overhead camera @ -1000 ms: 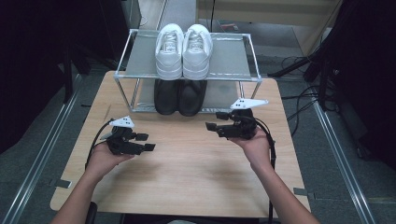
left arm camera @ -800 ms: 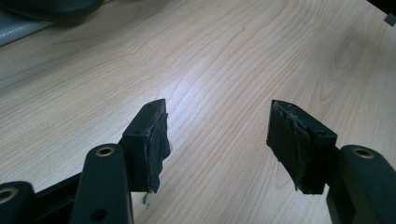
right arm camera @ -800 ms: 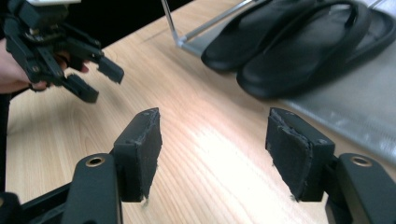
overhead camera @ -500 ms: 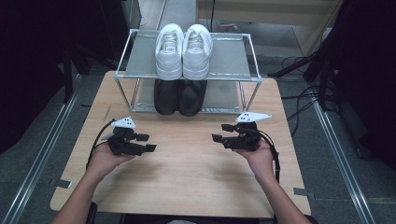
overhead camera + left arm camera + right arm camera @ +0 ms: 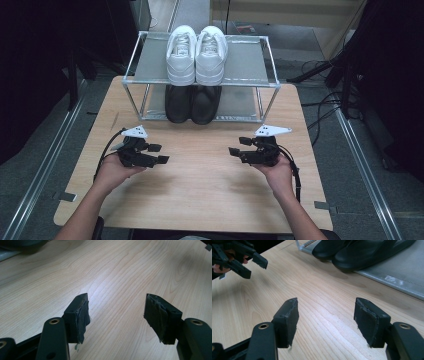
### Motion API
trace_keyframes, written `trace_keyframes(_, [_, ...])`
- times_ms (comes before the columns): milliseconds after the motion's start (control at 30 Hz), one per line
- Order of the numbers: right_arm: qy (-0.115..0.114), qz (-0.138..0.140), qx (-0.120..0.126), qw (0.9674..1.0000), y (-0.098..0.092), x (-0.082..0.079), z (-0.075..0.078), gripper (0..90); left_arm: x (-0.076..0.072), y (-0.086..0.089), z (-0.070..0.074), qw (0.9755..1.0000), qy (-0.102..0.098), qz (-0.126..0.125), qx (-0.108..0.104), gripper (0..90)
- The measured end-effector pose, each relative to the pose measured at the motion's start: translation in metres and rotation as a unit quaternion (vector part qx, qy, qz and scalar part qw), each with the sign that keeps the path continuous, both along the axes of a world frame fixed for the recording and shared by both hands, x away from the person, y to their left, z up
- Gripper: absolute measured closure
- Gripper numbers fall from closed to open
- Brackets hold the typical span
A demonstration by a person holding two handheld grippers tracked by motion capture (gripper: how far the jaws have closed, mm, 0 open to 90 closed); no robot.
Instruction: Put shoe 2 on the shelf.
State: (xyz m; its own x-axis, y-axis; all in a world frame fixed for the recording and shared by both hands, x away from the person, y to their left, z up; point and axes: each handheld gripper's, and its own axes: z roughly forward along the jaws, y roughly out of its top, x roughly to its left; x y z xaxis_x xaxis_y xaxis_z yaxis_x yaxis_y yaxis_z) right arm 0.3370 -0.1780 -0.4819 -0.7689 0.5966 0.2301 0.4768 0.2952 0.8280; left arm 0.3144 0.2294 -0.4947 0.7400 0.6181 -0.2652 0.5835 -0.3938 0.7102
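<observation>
Grippers rest low over a wooden table (image 5: pixel 200 200), one in each of a person's hands, pointing inward toward each other. Left gripper (image 5: pixel 160 154) sits at the near left, its jaws spread wide with nothing between them; its own view shows bare wood grain past the two black pads (image 5: pixel 81 315). Right gripper (image 5: pixel 235 147) sits at the near right, jaws likewise wide apart and empty, with the left one visible across the table in its view.

Beyond them, at the far edge of the table, stands a two-level metal rack (image 5: pixel 250 60). White sneakers (image 5: pixel 196 52) sit side by side on the top shelf, toes toward the person. Black shoes (image 5: pixel 192 102) sit side by side on the bottom shelf directly beneath, toes at the rack's front edge; the right gripper view shows them close ahead (image 5: pixel 362 252).

Both pairs look neatly placed, and both grippers are well apart from the rack. Judging by this, either the shelving is finished or no shoe has yet been taken; nothing is in hand.
</observation>
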Motion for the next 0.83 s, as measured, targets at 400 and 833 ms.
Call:
trace_keyframes(400, [0.003,-0.004,-0.008,1.0,0.0008,0.0011,-0.0066,37.5,0.0008,0.0006,-0.0004,1.0,0.002,0.005,0.004,36.2])
trace_keyframes(833, [0.003,-0.006,-0.006,1.0,-0.0014,0.0012,-0.0061,37.4,0.0008,0.0016,-0.0005,1.0,0.002,0.007,0.006,35.9])
